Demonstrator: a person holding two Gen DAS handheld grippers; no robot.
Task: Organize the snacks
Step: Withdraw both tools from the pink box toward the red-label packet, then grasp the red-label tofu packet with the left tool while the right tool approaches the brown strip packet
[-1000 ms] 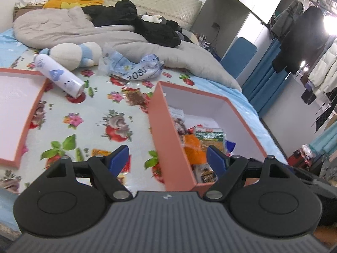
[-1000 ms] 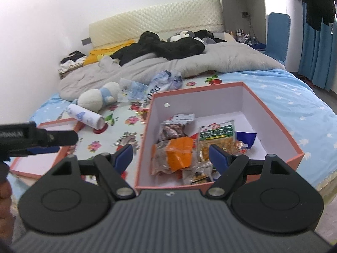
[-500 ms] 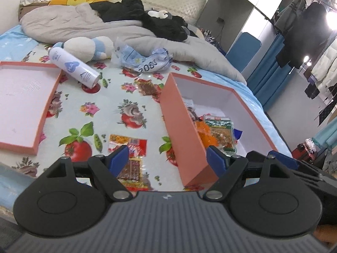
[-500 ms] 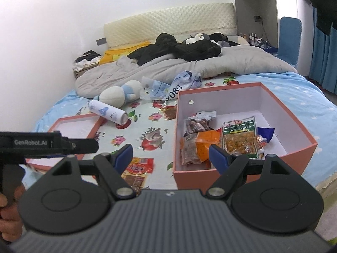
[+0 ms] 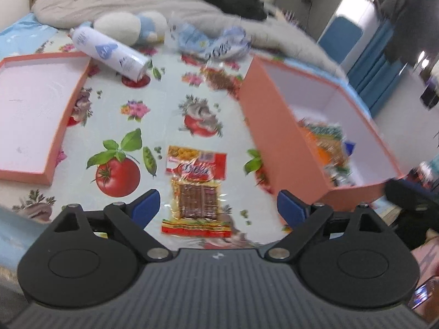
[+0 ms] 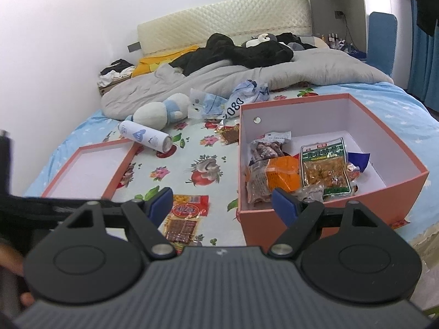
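Nearest, the left gripper [image 5: 218, 209] hangs with its jaws just widened and empty over a red snack packet [image 5: 196, 192] lying flat on the flowered bedsheet [image 5: 164, 104], while the right gripper [image 6: 222, 201] (also open, holding nothing) hovers by the box's near corner. Just beside the packet, the orange box [image 6: 389, 192] already holds several snacks [image 6: 323, 164]. Farther back, one more packet [image 6: 230, 134] lies outside it, so the job looks mostly done.

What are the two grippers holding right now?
Nothing. The left gripper has just been opening wider above the red snack packet without touching it, and the right gripper is open and empty too.
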